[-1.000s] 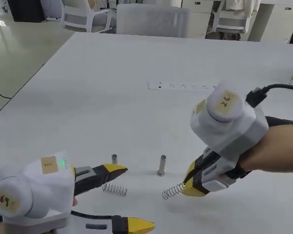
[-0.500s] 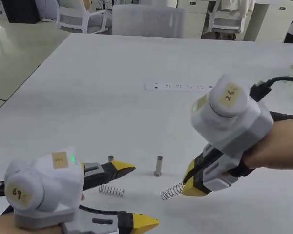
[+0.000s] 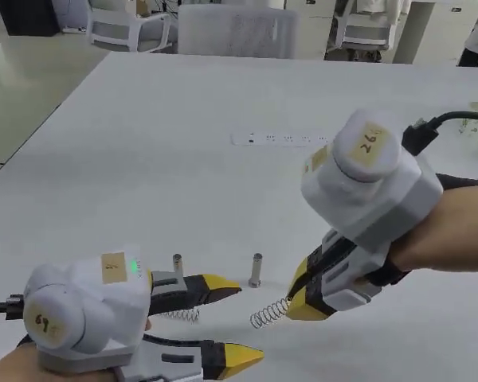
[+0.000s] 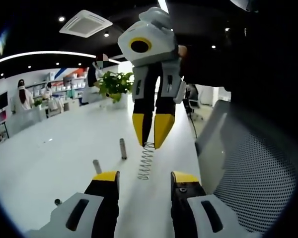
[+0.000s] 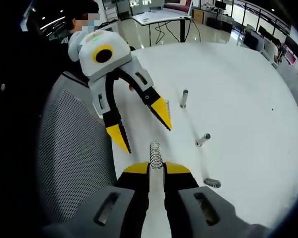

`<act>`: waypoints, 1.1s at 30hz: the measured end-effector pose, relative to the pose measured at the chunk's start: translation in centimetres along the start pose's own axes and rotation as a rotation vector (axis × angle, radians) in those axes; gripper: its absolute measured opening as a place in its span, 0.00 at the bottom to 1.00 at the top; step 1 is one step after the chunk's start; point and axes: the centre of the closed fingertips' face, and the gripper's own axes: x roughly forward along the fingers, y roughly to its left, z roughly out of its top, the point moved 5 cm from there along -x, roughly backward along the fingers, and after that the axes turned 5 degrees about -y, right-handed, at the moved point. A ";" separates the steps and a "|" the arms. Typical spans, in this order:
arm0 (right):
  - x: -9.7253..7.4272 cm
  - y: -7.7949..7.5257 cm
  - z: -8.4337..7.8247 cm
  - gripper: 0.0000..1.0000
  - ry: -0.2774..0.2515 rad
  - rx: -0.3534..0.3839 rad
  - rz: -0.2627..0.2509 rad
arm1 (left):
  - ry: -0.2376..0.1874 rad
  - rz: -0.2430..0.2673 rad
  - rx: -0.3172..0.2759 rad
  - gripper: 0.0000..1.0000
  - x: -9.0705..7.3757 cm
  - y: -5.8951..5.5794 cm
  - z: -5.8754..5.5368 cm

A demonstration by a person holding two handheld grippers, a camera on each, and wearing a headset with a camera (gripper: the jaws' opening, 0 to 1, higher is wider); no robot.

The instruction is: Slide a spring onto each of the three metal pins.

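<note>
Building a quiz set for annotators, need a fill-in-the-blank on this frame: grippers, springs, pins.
1. The right gripper is shut on one end of a ____.
2. The left gripper has its jaws ____.
3. Both pins in the head view stand ____ on the table.
4. A loose spring lies flat on the table, nearest the ____ gripper.
Missing words: spring; open; upright; left.
</note>
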 end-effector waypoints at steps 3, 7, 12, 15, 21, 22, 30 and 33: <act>0.1 0.2 0.2 0.08 0.001 -0.005 0.004 | 0.000 -0.014 0.019 0.29 0.2 -0.2 -0.2; 0.0 0.5 0.5 0.08 0.002 -0.010 0.008 | 0.006 -0.033 0.048 0.24 0.5 -0.4 -0.3; 0.1 0.8 0.7 0.08 0.009 -0.011 0.013 | 0.008 -0.041 0.065 0.16 0.6 -0.5 -0.5; 0.2 0.9 0.8 0.08 0.015 -0.010 0.017 | 0.016 -0.047 0.084 0.11 0.8 -0.6 -0.6; 0.3 1.2 1.0 0.08 0.016 -0.014 0.020 | 0.031 -0.046 0.105 0.03 1.0 -0.6 -0.9; 0.2 1.2 1.1 0.08 0.015 -0.017 0.018 | 0.029 -0.047 0.105 0.03 1.0 -0.6 -0.9; -0.1 1.3 1.9 0.08 -0.010 -0.033 0.001 | 0.022 -0.039 0.098 0.03 1.2 -0.4 -0.7; -0.2 1.3 2.4 0.08 -0.029 -0.041 -0.007 | 0.008 -0.032 0.080 0.03 1.2 -0.2 -0.5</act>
